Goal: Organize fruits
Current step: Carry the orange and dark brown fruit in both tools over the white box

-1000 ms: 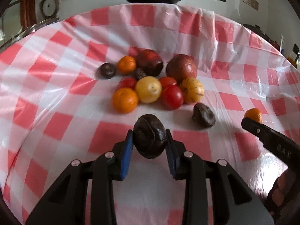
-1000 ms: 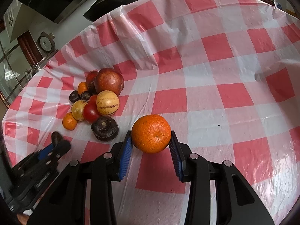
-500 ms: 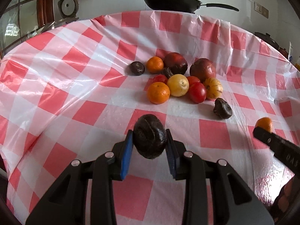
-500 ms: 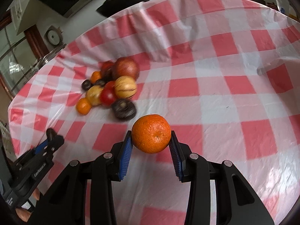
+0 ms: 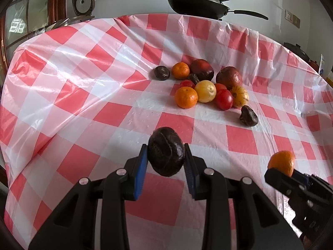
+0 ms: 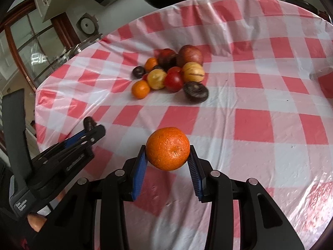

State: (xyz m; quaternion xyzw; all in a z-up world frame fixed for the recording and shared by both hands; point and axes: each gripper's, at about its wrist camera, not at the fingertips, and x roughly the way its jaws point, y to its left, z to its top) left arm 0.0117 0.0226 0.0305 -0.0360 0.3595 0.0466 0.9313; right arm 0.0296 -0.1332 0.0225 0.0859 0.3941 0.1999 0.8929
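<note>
Fruits [image 5: 205,87] lie heaped on the desk [image 5: 83,95], which is covered by a red-and-white checked plastic cloth, well ahead of both tongs. On the left, the left tongs [image 5: 165,162] are clamped on a dark wrinkled passion fruit [image 5: 165,151]; it sits between the blue pads at the fingertips, both pads pressing its sides, and it is held above the cloth. Beyond it, running left to right in the left wrist view, the heap holds a small dark passion fruit [image 5: 162,73], a tangerine [image 5: 180,70], a larger tangerine [image 5: 185,97] at the near edge, a pale yellow round fruit [image 5: 205,88], a red tomato [image 5: 224,99], a striped yellow fruit [image 5: 240,96] and a dark red apple [image 5: 229,77] behind it. Another dark passion fruit [image 5: 248,116] lies just apart from the heap, on its near right side. Farther right, the right tongs [image 6: 167,160] grip an orange [image 6: 167,148] between their blue pads, also clear of the cloth. A black frying pan [image 5: 197,5] stands beyond the desk's far edge.
</note>
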